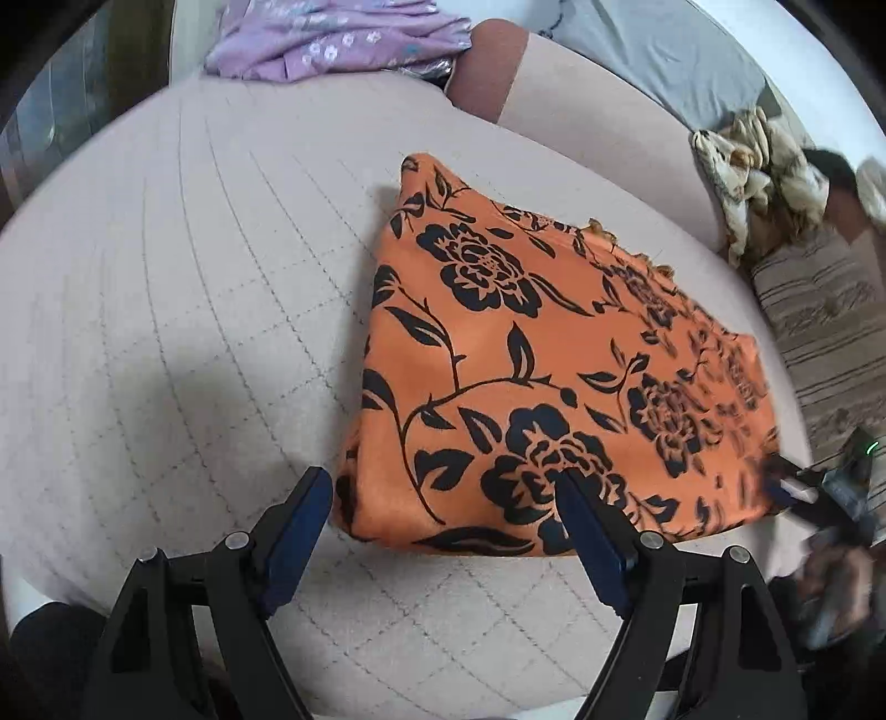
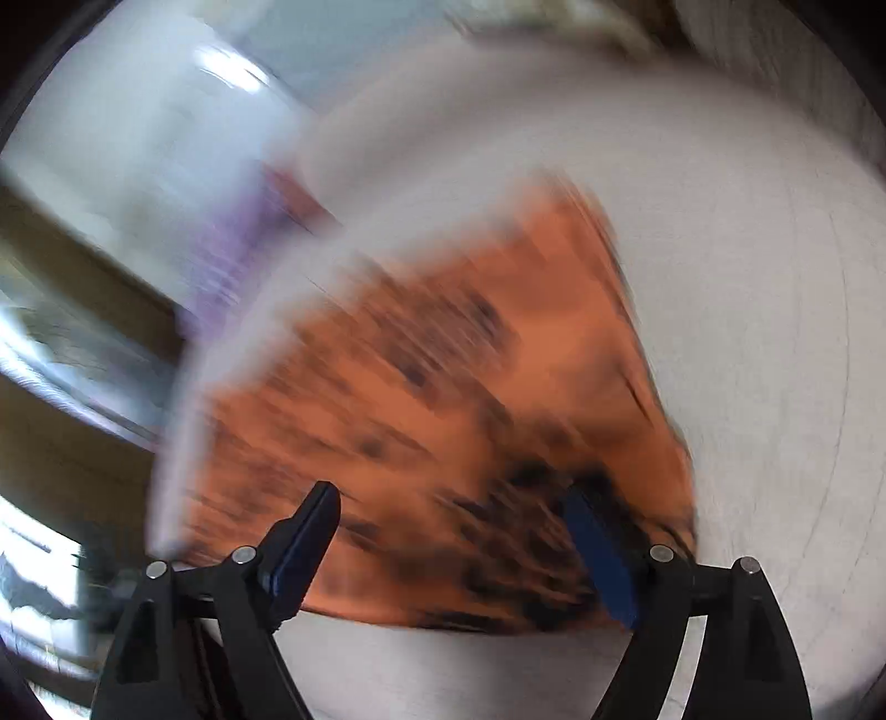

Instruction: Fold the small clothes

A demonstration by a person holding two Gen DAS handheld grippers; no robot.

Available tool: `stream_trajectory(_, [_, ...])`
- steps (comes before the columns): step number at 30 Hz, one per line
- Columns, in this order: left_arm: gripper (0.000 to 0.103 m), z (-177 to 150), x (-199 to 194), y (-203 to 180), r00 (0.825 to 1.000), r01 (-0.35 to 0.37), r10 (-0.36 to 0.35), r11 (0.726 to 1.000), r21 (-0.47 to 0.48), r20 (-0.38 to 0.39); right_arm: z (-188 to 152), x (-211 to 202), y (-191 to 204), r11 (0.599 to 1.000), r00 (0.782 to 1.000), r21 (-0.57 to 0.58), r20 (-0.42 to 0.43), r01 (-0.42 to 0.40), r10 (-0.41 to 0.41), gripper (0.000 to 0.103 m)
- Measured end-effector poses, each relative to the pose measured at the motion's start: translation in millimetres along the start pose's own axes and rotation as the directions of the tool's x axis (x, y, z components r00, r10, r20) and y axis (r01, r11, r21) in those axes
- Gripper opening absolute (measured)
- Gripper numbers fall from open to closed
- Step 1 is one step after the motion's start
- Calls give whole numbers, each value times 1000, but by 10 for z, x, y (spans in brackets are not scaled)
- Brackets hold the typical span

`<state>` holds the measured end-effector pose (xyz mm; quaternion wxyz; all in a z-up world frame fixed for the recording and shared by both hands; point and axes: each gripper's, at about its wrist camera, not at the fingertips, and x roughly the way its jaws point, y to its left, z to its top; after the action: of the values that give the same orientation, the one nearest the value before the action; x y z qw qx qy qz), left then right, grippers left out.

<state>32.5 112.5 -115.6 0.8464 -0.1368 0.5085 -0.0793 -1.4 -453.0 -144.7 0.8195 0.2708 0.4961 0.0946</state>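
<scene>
Black gripper arms with blue pads fill the lower edge of both views. Left gripper (image 1: 443, 487): jaws apart, holding nothing; its right pad overlaps the near edge of the folded orange floral garment (image 1: 542, 360), which lies flat on the quilted beige cover (image 1: 166, 304) ahead and right of the jaws. Right gripper (image 2: 451, 501): jaws apart; view heavily blurred, orange garment directly ahead between the jaws. Purple floral cloth (image 1: 332, 39) lies well beyond the left jaws.

It was a home: a soft quilted bed cover (image 1: 166, 332), pillows (image 1: 653, 61), and clothes (image 1: 332, 39) lay piled around.
</scene>
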Motion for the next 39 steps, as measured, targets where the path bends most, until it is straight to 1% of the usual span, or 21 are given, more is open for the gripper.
stream_trajectory(2, [83, 115, -98, 15, 999, 1, -2, 1000, 20, 37, -58, -101, -11, 1000, 997, -16, 73, -17, 19, 82])
stream_trajectory(4, [83, 363, -144, 24, 997, 1, -4, 999, 43, 79, -68, -102, 31, 998, 998, -54, 59, 9, -6, 82])
stream_trajectory(7, [83, 793, 14, 14, 998, 9, -15, 997, 79, 69, -72, -86, 38, 997, 999, -74, 54, 11, -7, 82])
stream_trajectory(9, [83, 1054, 264, 51, 1000, -11, 9, 996, 86, 22, -54, -114, 2, 999, 998, -53, 62, -5, 8, 82])
stream_trajectory(10, [79, 1169, 411, 70, 1000, -17, 17, 996, 86, -3, -46, -94, -17, 999, 998, -49, 65, -10, 13, 82])
stream_trajectory(11, [60, 1323, 622, 86, 999, -14, 18, 995, 99, -46, -61, -106, -26, 999, 997, -50, 69, -14, 17, 82])
stream_trajectory(13, [25, 1518, 905, 104, 992, -62, 74, 990, 125, -98, -95, -115, -53, 998, 997, -61, 72, -17, 21, 82])
stream_trajectory(16, [27, 1917, 1081, 148, 988, -136, 142, 985, 105, -56, -92, -70, -22, 998, 997, -59, 72, -22, 26, 82])
stream_trajectory(18, [27, 2035, 1069, 106, 966, -256, 258, 959, 123, 5, -87, -76, -28, 998, 997, -52, 70, -22, 26, 82])
stream_trajectory(19, [26, 2057, 1050, 98, 959, -282, 282, 951, 127, 17, -88, -83, -31, 998, 997, -52, 70, -22, 25, 82])
stream_trajectory(20, [26, 2048, 1009, 102, 967, -255, 256, 960, 116, 6, -89, -83, -30, 998, 997, -55, 69, -20, 24, 82])
stream_trajectory(22, [29, 1954, 825, 70, 982, -188, 186, 976, 109, 30, -92, -89, -25, 998, 997, -58, 69, -18, 22, 82])
stream_trajectory(24, [44, 1785, 580, -12, 982, -182, 173, 975, 125, 81, -86, -97, -18, 998, 998, -54, 67, -17, 21, 82])
stream_trajectory(25, [57, 1696, 462, -53, 982, -170, 157, 976, 136, 103, -84, -98, -20, 999, 998, -51, 67, -17, 20, 82])
stream_trajectory(26, [64, 1589, 348, -85, 982, -158, 141, 977, 144, 122, -81, -98, -21, 999, 998, -45, 68, -16, 19, 82])
stream_trajectory(28, [71, 1338, 119, -165, 980, -143, 119, 978, 152, 159, -90, -104, -16, 999, 997, -43, 73, -11, 14, 83])
stream_trajectory(30, [73, 1022, -69, -283, 983, -103, 75, 981, 164, 168, -100, -112, -6, 999, 997, -43, 78, -4, 7, 83])
stream_trajectory(34, [77, 577, -79, -441, 993, 20, -36, 990, 143, 110, -96, -144, 20, 1000, 998, -28, 66, 5, -3, 83])
stream_trajectory(36, [77, 337, 88, -509, 997, 6, -19, 985, 172, 71, -87, -212, 42, 1000, 998, -10, 62, -3, 4, 83])
stream_trajectory(38, [77, 156, 330, -550, 998, -58, 57, 976, 210, 10, -91, -323, 56, 997, 993, -6, 93, -74, 74, 82])
stream_trajectory(39, [77, 95, 409, -569, 996, -88, 90, 968, 235, 1, -96, -354, 26, 996, 990, 5, 110, -94, 93, 82])
